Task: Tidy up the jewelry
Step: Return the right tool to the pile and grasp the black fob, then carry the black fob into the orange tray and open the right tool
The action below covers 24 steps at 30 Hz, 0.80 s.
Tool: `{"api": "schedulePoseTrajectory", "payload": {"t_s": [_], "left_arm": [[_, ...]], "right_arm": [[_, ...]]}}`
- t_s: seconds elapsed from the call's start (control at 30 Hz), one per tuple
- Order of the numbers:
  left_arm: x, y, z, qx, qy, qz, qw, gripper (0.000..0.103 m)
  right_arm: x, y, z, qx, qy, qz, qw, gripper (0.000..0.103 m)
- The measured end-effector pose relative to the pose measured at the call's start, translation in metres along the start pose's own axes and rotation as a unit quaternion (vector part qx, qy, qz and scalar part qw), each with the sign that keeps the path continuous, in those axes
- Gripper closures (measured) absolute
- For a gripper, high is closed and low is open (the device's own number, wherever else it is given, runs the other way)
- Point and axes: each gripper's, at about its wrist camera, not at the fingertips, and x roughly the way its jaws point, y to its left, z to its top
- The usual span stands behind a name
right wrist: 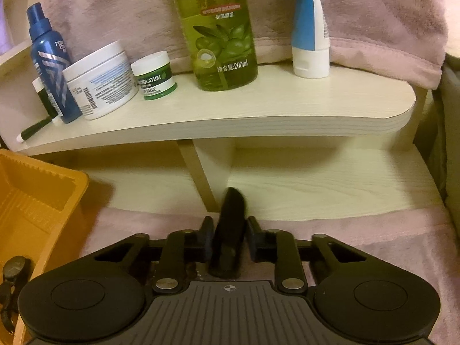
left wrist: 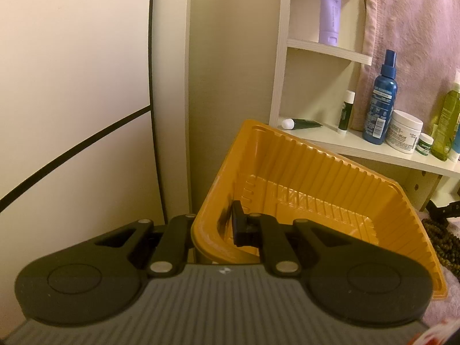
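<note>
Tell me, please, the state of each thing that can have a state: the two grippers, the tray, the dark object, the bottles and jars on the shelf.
left gripper: shut on the tray's wall
orange plastic tray: empty, tilted
right gripper: around the dark object, pads not clearly pressing
dark object: between the pads, unidentifiable
olive oil bottle: upright
white cream jar: lid on
small green jar: lid on
blue spray bottle: upright
wristwatch: beside the tray
</note>
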Motion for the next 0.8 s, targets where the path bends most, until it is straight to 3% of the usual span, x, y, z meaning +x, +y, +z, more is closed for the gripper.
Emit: {"api": "schedulePoseTrajectory", "payload": {"t_s": [0.2, 0.4, 0.6, 0.8], "left_arm": [[0.001, 0.0, -0.001, -0.001, 0.0, 0.002, 1.0, 0.092], [0.001, -0.001, 0.0, 0.001, -0.002, 0.002, 1.0, 0.092], [0.0, -0.002, 0.0, 0.004, -0.002, 0.002, 1.0, 0.092], [-0.004, -0.001, 0.0, 0.006, -0.003, -0.003, 1.0, 0.092]], "right_arm": [[-0.024, -0.007, -0.003, 0.016, -0.022, -0.008, 1.0, 0.081], [-0.062, 0.006, -0.004, 0.041, -0.05, 0.017, 0.998, 0.081], [-0.086, 0.051, -0.007, 0.048, -0.055, 0.077, 0.994, 0.081], [-0.086, 0.114, -0.01, 0.036, -0.03, 0.154, 0.987, 0.081]]}}
